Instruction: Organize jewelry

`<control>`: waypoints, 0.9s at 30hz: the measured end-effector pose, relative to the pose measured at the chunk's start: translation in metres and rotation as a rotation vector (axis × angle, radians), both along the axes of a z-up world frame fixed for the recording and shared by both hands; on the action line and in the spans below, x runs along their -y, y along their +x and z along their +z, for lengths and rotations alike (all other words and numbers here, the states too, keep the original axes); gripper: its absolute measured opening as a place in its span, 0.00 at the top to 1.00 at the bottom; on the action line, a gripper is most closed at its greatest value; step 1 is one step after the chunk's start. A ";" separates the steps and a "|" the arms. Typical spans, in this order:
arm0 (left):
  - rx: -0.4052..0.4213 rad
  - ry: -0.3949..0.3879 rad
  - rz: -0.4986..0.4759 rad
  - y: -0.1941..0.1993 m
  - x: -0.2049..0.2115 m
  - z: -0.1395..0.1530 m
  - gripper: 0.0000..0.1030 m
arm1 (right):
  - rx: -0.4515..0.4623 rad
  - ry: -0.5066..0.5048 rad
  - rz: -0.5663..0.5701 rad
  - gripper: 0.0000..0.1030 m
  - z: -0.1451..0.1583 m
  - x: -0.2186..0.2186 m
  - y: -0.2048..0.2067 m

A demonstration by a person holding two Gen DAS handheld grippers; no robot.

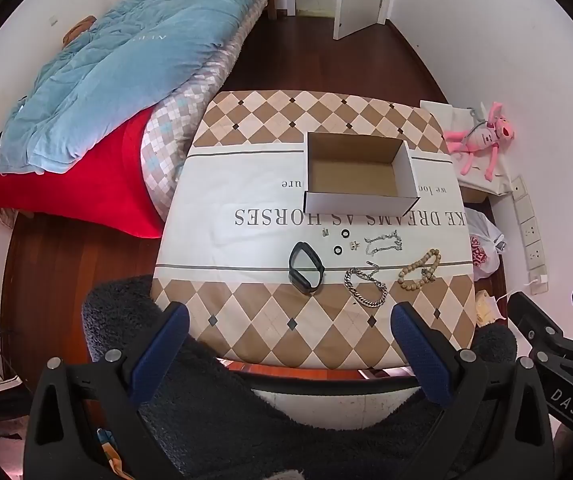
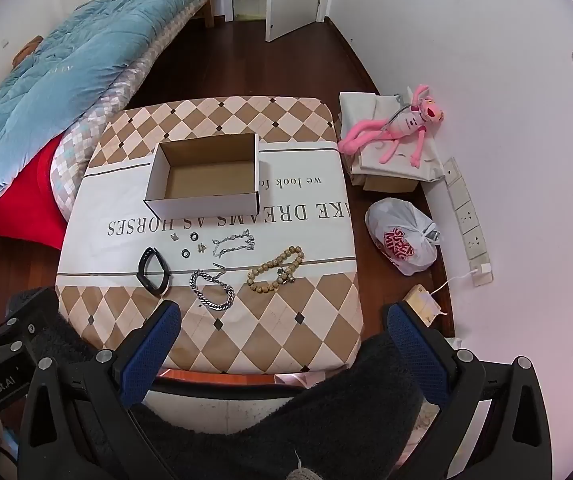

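Note:
An empty open cardboard box [image 1: 356,170] [image 2: 206,176] stands mid-table. In front of it lie a black wristband [image 1: 305,267] [image 2: 153,266], a heavy silver chain bracelet [image 1: 365,286] [image 2: 211,288], a wooden bead bracelet [image 1: 420,269] [image 2: 277,269], a thin silver chain [image 1: 384,242] [image 2: 233,241], two small black rings [image 1: 344,233] [image 2: 194,236] and small silver pieces [image 1: 325,232]. My left gripper [image 1: 290,320] is open and empty, held back over the near table edge. My right gripper [image 2: 282,320] is open and empty, also back from the jewelry.
The table wears a diamond-pattern cloth [image 1: 286,332] [image 2: 286,320]. A bed with a blue duvet [image 1: 126,60] stands at the left. A pink plush toy [image 2: 398,124], a white plastic bag [image 2: 404,236] and a power strip [image 2: 466,216] lie at the right by the wall.

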State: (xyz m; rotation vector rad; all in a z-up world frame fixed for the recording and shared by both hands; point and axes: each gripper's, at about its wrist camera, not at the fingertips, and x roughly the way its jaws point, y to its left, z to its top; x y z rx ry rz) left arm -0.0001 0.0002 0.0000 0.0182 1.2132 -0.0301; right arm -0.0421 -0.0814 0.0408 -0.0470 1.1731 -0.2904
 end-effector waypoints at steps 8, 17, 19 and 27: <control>0.001 0.006 -0.003 0.000 -0.005 0.001 0.00 | 0.000 0.001 0.001 0.00 0.000 0.000 0.000; 0.000 0.011 0.001 0.000 0.000 0.000 0.00 | 0.002 0.001 0.002 0.00 0.000 0.000 0.001; 0.000 0.012 0.000 0.000 0.000 0.000 0.00 | 0.002 0.001 0.001 0.00 0.000 0.000 0.001; -0.001 0.014 -0.001 0.000 0.000 0.000 0.00 | 0.003 0.001 0.001 0.00 0.002 -0.001 0.001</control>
